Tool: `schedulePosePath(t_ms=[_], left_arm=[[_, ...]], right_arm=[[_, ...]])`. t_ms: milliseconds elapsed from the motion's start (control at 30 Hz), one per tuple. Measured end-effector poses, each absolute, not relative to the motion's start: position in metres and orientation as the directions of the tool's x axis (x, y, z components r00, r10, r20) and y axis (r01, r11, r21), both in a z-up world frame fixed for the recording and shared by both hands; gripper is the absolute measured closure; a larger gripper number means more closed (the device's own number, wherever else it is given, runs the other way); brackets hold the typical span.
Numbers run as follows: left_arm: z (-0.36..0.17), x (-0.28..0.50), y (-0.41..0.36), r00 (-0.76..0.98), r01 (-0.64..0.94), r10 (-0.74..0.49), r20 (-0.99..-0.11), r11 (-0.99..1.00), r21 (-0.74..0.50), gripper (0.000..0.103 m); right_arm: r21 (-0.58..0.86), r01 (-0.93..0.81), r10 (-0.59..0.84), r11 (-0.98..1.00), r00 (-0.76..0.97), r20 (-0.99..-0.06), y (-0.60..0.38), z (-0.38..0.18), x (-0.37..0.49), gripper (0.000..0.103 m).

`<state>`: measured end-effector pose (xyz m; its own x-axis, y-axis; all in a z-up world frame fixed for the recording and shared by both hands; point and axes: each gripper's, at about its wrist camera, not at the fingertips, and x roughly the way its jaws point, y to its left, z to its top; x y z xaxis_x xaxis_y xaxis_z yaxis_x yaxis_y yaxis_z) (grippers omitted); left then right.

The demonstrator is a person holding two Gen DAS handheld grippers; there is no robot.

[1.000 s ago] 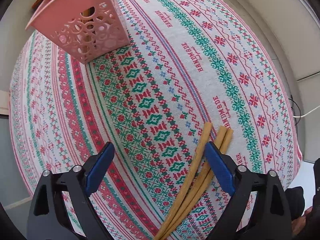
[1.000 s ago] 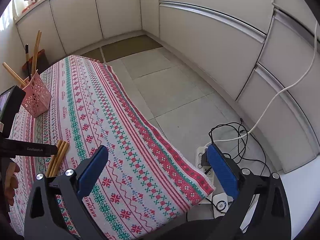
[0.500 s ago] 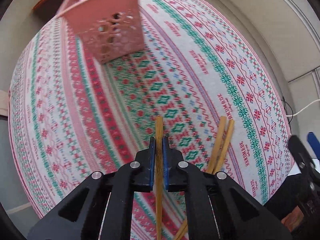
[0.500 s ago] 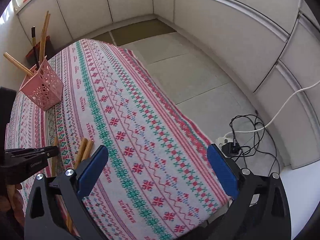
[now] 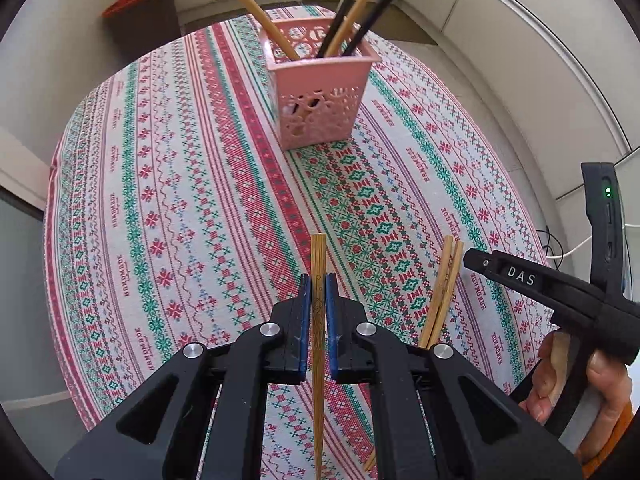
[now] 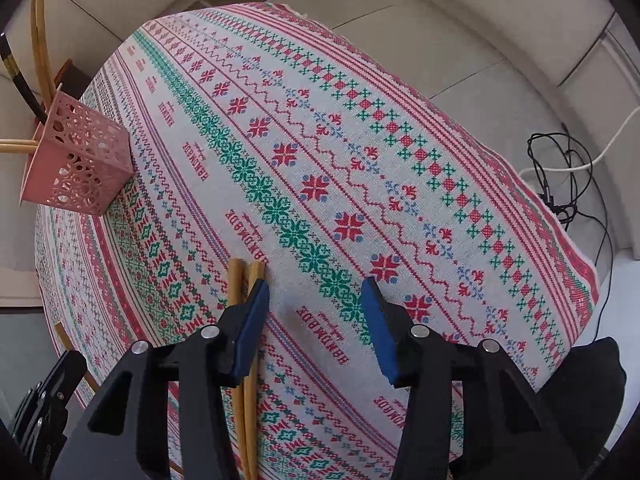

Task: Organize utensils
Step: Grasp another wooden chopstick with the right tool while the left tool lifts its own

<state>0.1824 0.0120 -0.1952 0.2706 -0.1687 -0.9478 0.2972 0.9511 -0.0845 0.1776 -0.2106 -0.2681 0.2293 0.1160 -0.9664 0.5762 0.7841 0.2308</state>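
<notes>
My left gripper (image 5: 319,285) is shut on one bamboo chopstick (image 5: 319,252), which it holds above the patterned tablecloth (image 5: 180,200). Beyond it stands the pink perforated basket (image 5: 320,104) with several chopsticks upright in it. Two more bamboo chopsticks (image 5: 444,280) lie side by side on the cloth to the right. In the right wrist view my right gripper (image 6: 316,292) hangs low over the cloth with its jaws closing. Only cloth lies between them. The two chopsticks (image 6: 240,280) run under its left finger. The basket (image 6: 76,164) sits at the far left.
A person's hand (image 5: 580,392) holds the right gripper's handle at the lower right. A brown bin (image 5: 140,12) stands beyond the table's far edge. Black cables and a white cord (image 6: 560,184) lie on the floor past the table's right edge.
My left gripper closed on one chopstick, lifted it off the cloth and tilted up toward the basket. My right gripper came down over the two remaining chopsticks and its jaws narrowed.
</notes>
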Motion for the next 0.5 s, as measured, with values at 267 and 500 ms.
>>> schedulePosePath(t_ms=[267,500], left_arm=[[-0.189,0.183,0.014,0.285,0.279,-0.172,-0.943,0.956,-0.09,0.096],[-0.183,0.182,0.017,0.299,0.259,-0.158,-0.941,0.963,-0.079,0.096]], right_arm=[[0.232,0.571,0.129,0.788,0.214,-0.968,-0.189,-0.271,0.185,0.055],[0.142,0.571,0.023,0.809,0.211,-0.977,-0.163,-0.274,0.198,0.086]])
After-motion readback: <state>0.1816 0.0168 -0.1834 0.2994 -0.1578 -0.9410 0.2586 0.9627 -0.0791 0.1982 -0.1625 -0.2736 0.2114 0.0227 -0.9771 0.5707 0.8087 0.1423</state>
